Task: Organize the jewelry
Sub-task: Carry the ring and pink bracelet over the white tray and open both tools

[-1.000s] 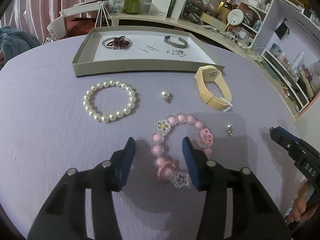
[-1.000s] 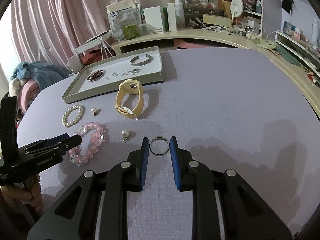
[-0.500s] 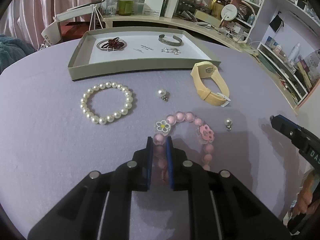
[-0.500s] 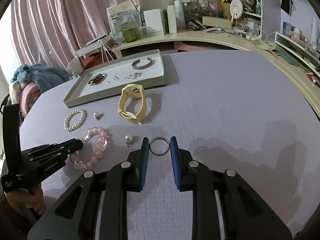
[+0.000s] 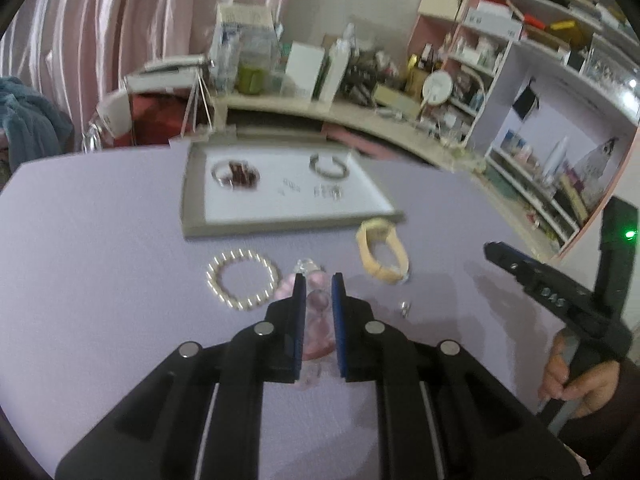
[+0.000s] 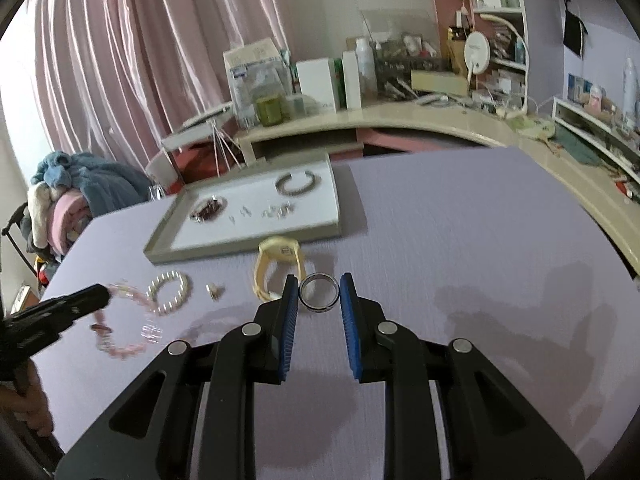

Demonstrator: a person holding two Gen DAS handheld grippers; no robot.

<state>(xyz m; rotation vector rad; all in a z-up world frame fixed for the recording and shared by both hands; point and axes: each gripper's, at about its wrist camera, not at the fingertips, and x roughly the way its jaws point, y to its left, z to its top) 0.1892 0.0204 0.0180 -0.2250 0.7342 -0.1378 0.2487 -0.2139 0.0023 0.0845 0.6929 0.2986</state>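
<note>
Grippers: two, the left gripper [image 5: 318,292] at 6 o'clock in its own view, the right gripper [image 6: 319,295] likewise.
Trays: one, the tray [image 6: 240,246] at 11 o'clock.
Bead bracelets: two, the pearl bracelet [image 5: 242,280] and the pink bracelet [image 6: 124,320].
Cuff bangles: one, the silver cuff [image 6: 298,183] inside the tray.
Watches: one, the yellow watch [image 5: 382,252].
Rings: one, the silver ring [image 6: 319,293].
Loose pearl earrings: two, one earring [image 6: 215,291] and a second earring [image 5: 405,307].

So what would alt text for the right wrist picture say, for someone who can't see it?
A handheld right gripper clamps a silver ring above a lilac table. Beyond lie a yellow watch, a pearl bracelet and a jewelry tray; at left, the left gripper lifts a pink bead bracelet.
</note>
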